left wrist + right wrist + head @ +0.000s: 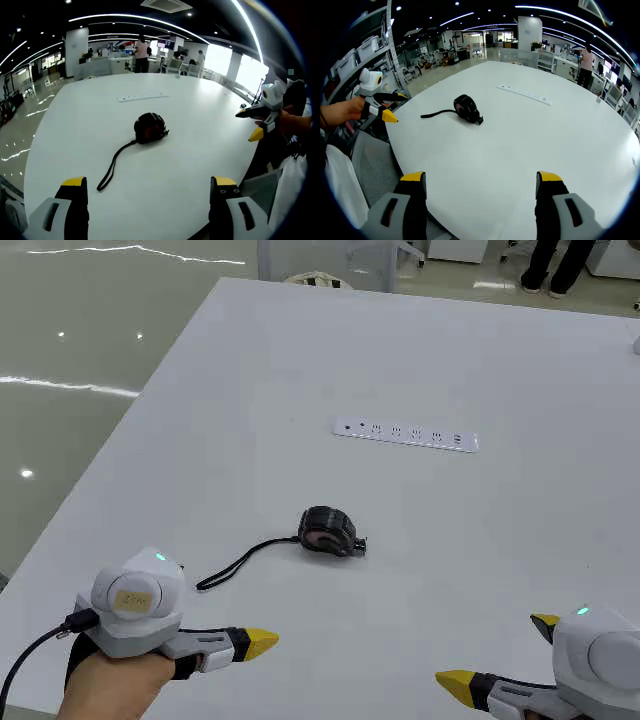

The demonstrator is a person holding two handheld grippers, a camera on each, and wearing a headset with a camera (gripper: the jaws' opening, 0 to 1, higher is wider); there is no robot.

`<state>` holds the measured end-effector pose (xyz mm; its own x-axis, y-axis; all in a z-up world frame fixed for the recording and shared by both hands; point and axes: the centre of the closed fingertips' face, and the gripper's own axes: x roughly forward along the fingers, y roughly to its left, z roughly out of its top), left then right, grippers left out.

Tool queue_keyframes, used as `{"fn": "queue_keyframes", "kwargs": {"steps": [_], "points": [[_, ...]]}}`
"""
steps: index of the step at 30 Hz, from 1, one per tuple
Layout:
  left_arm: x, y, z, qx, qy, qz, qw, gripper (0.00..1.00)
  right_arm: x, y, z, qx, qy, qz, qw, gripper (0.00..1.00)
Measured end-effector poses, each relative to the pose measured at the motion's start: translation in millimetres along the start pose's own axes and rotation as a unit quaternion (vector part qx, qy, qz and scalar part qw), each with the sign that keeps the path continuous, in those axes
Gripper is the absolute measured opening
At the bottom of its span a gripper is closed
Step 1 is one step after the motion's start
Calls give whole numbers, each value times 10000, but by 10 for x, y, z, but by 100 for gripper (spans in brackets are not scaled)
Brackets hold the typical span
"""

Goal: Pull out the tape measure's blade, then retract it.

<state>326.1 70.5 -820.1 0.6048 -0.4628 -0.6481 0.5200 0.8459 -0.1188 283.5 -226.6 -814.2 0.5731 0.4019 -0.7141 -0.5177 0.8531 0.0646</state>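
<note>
Gaping wide with nothing between its yellow-tipped jaws, the left claw (149, 182) hangs over the near edge of the white counter (300, 370), held in a hand (110, 685) at 7 o'clock in the head view. The right claw (481, 177) is just as wide apart and just as empty, low at 5 o'clock in that view. Both are well apart from the tape measure (328, 530), which lies on the counter between and beyond them, at about 1 o'clock from the left claw and 11 o'clock from the right. Its case is black, with the blade's hook tucked at the mouth, facing 4 o'clock. A black wrist strap (240, 565) trails from the case toward 8 o'clock. Farther off, at 1 o'clock from the tape measure, a white power strip (405, 433) lies flat.
</note>
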Motion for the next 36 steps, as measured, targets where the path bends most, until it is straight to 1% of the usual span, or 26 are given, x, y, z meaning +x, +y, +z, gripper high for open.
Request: {"fn": "queue_keyframes", "kwargs": {"steps": [14,19,25,27,31,36], "points": [[-2,-19,-6,-42,3,-27,10000,100,15,-5,-7,11,-2,-15,10000,94],[-1,-32,-5,-65,-2,-36,10000,100,15,6,-15,9,-8,13,10000,91],[10,-64,6,-55,-21,-81,10000,100,17,13,-34,-20,0,28,10000,91],[18,-72,-1,-1,14,-58,10000,100,17,17,-37,-52,6,43,10000,91],[37,-73,29,-17,-29,-68,10000,100,28,11,-24,-122,3,59,9999,90],[74,-73,76,44,-45,-93,9999,100,57,-10,28,-186,-6,72,9998,90]]}}
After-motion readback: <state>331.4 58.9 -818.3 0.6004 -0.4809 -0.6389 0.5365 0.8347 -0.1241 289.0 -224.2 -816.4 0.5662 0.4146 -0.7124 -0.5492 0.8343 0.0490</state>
